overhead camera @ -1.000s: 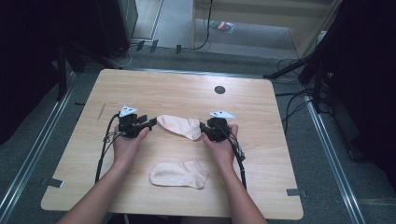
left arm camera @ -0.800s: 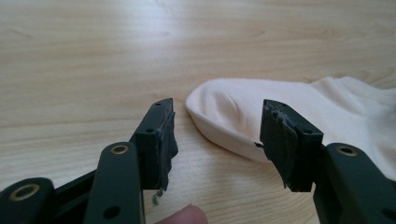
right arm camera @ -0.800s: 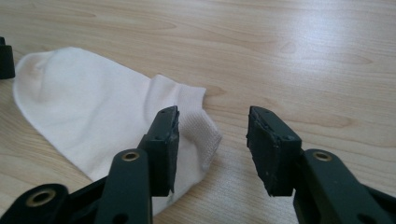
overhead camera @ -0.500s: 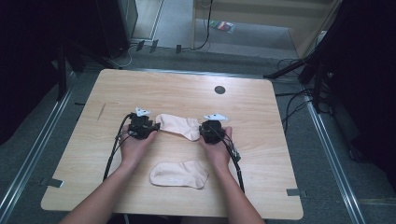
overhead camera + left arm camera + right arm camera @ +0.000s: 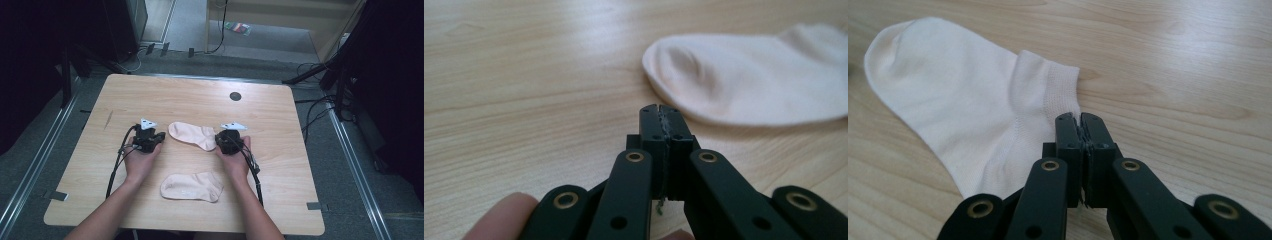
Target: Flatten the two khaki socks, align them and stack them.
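Far sock (image 5: 193, 135) lies flat mid-counter (image 5: 300, 125), between the two tools — apparently so each end can be taken. Left tool (image 5: 148, 138) sits at its 9 o'clock, jaws pressed together, empty, just short of the toe. Right tool (image 5: 229, 140) sits at its 3 o'clock by the cuff, jaws likewise pressed together; no fabric seen between them. Sock's long axis runs 9-to-3, toe toward 9. Near sock (image 5: 192, 186) lies at 6 o'clock, untouched.

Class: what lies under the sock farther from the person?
Bare wooden table shows all around the far sock, which lies flat on it. Whatever sits directly beneath is covered by the fabric; no bulge suggests anything.
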A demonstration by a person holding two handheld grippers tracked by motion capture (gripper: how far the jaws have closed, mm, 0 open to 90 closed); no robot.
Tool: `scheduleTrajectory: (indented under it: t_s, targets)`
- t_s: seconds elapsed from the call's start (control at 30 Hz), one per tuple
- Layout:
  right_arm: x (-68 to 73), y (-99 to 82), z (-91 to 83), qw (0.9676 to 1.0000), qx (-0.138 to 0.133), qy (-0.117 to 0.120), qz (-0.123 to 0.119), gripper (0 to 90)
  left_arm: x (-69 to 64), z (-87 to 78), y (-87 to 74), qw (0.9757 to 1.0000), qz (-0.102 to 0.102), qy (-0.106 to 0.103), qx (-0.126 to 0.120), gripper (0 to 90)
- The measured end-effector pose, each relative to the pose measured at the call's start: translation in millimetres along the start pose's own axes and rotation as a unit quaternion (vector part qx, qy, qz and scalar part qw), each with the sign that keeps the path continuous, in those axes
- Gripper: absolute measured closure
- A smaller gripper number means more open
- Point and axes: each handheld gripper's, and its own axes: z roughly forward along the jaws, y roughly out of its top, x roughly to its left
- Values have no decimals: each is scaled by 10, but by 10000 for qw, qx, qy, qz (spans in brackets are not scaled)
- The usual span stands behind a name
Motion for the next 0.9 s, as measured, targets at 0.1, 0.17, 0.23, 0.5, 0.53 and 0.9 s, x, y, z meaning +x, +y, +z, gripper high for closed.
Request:
scheduleTrajectory:
  t_s: [0.1, 0.17, 0.23, 0.5, 0.53, 0.9]
  targets:
    - [31, 2, 1, 10000, 3, -2, -66, 879, -3, 38, 91, 9996, -189, -99, -171, 635]
    - [34, 1, 2, 10000, 6, -4, -73, 879, -30, 101, 156, 9997, -204, -12, -149, 613]
    - [38, -4, 5, 10000, 11, 5, -91, 878, -42, 189, 200, 9997, -153, 166, 11, 567]
    - [21, -8, -6, 9999, 41, 34, -95, 877, -94, 315, 213, 9989, 2, 290, 381, 823]
    - [20, -9, -6, 10000, 41, 38, -82, 878, -105, 299, 213, 9987, 105, 293, 415, 894]
    - [13, -3, -204, 9995, -203, 215, 57, 886, -98, -164, 73, 9995, 300, -31, -133, 900]
